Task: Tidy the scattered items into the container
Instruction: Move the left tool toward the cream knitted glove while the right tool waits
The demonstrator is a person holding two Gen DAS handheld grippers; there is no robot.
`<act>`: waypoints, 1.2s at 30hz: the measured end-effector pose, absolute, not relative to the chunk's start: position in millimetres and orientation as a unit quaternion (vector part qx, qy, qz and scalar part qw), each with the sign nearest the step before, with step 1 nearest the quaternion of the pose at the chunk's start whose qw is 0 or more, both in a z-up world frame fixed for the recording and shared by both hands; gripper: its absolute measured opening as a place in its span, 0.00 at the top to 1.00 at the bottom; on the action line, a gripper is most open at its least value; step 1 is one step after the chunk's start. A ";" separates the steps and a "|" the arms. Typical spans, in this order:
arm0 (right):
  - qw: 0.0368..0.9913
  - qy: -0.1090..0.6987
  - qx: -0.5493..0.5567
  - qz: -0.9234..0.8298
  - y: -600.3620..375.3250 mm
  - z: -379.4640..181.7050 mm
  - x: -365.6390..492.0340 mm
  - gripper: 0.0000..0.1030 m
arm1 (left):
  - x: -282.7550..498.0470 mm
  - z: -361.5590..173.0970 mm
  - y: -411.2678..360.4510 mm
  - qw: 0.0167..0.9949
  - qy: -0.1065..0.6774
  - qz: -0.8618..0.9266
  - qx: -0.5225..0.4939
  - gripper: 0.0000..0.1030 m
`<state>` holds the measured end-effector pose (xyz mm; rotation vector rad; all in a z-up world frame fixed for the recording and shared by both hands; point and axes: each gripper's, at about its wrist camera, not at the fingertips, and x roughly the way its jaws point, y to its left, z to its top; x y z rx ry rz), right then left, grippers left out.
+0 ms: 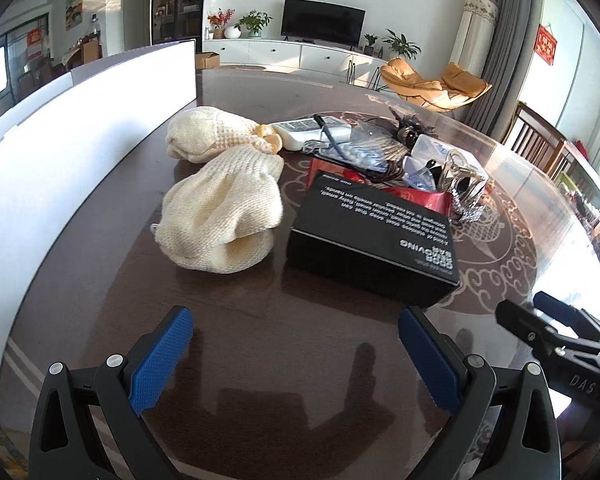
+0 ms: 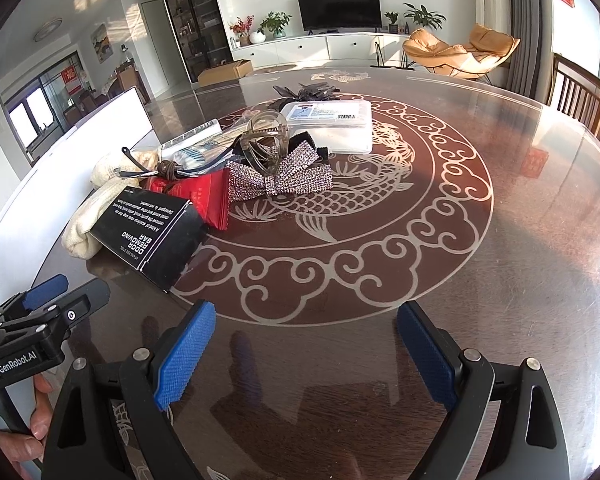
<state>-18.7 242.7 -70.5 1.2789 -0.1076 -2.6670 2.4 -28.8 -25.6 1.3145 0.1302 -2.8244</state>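
A heap of small items lies on the dark table: a black box (image 1: 374, 240) (image 2: 152, 232), two cream knitted cloths (image 1: 220, 220) (image 1: 208, 134), a red packet (image 2: 204, 196), a rhinestone bow (image 2: 284, 178), a clear hair claw (image 2: 266, 142) and a flat clear plastic case (image 2: 332, 120). A white container (image 1: 80, 128) (image 2: 112, 120) stands along the left. My left gripper (image 1: 296, 336) hangs open just short of the black box, nothing between its blue pads. My right gripper (image 2: 306, 340) is open too, over bare table to the right of the box.
The table (image 2: 500, 280) has a pale fish and cloud pattern under a glossy top. A wooden chair (image 2: 580, 92) stands at its far right edge. A person's hand (image 2: 36, 420) holds the left gripper's handle at the lower left.
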 end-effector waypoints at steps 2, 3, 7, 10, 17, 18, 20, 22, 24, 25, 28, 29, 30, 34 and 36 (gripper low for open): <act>0.095 -0.043 0.429 -0.897 244.6 -70.1 -18.4 0.10 | 7.8 -24.1 -30.0 0.029 0.003 -0.907 0.421 0.00; 0.098 -0.048 0.428 -0.897 246.0 -70.2 -18.8 0.10 | 9.4 -23.9 -31.4 0.036 -0.009 -0.906 0.422 0.00; 0.102 -0.067 0.423 -0.898 253.9 -69.5 -17.8 0.10 | 8.6 -29.6 -38.8 0.043 -0.008 -0.897 0.439 0.00; 0.103 -0.079 0.421 -0.898 257.7 -69.3 -17.5 0.10 | 4.3 -32.1 -38.7 0.040 -0.006 -0.891 0.451 0.00; 0.105 -0.087 0.419 -0.898 260.0 -69.0 -17.4 0.10 | -1.2 -36.5 -36.7 0.029 -0.015 -0.890 0.454 0.00; 0.105 -0.088 0.418 -0.898 259.9 -69.1 -17.0 0.10 | -2.2 -37.5 -38.6 0.026 -0.007 -0.889 0.456 0.00; 0.106 -0.092 0.417 -0.898 260.8 -68.9 -16.8 0.10 | -3.6 -37.1 -45.6 0.021 0.008 -0.887 0.460 0.00; 0.107 -0.094 0.417 -0.898 260.8 -69.4 -16.9 0.10 | -4.9 -37.9 -45.6 0.021 0.007 -0.888 0.460 0.00; 0.106 -0.093 0.417 -0.898 260.9 -69.6 -16.9 0.10 | -5.1 -37.9 -45.2 0.021 0.007 -0.888 0.460 0.00; 0.106 -0.093 0.417 -0.898 261.0 -69.5 -16.9 0.10 | -5.2 -38.0 -45.4 0.021 0.008 -0.888 0.460 0.00; 0.106 -0.092 0.417 -0.898 261.1 -69.7 -16.8 0.10 | -5.3 -38.2 -45.4 0.021 0.008 -0.888 0.460 0.00; 0.105 -0.090 0.418 -0.898 260.5 -69.8 -17.2 0.10 | -5.3 -38.2 -45.4 0.021 0.008 -0.888 0.460 0.00; 0.104 -0.088 0.419 -0.898 259.7 -70.0 -17.5 0.10 | -5.2 -38.3 -45.2 0.021 0.008 -0.888 0.460 0.00; 0.100 -0.080 0.421 -0.898 257.6 -70.5 -17.6 0.10 | -2.9 -38.7 -45.7 0.019 0.007 -0.887 0.461 0.00; 0.099 -0.079 0.421 -0.898 257.2 -70.7 -17.8 0.10 | -0.9 -38.8 -46.9 0.014 0.004 -0.888 0.459 0.00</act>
